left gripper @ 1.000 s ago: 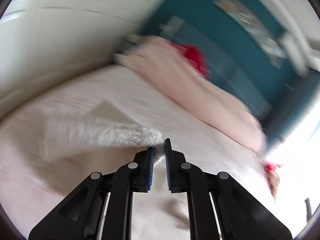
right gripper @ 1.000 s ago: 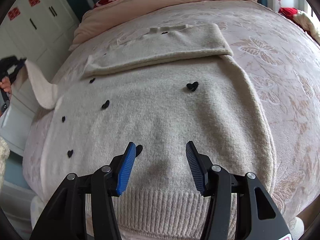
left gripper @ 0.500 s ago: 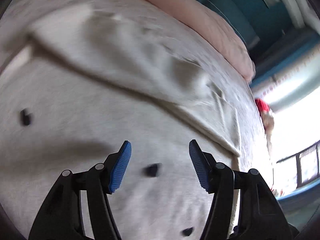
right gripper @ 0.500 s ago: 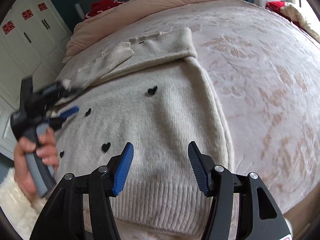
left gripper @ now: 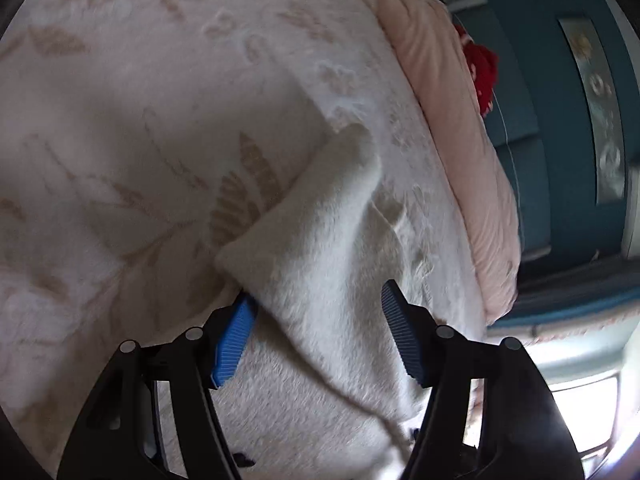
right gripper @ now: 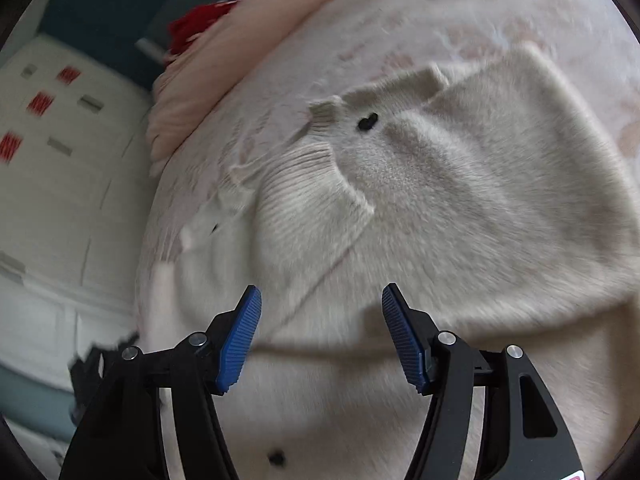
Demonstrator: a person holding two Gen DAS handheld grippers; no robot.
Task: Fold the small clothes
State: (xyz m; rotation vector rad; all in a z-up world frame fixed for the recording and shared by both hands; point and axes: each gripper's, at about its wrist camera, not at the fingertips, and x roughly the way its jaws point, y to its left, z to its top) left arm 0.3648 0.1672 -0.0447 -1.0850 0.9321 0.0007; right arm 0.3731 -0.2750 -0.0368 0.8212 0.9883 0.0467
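Cream knit fills my left wrist view: a folded part of the sweater lies on the floral bed cover, between the released jaws of my left hand-held gripper; bare cover stretches beyond its edge. From my right wrist, my right hand-held gripper, jaws just widening, hovers released over the sweater's ribbed cuff, pink quilt behind.

— Where am I working here?
— Home bedroom. I see a bed with a leaf-pattern cover, pink quilt rolled along the teal headboard, white wardrobe with red stickers on its doors.
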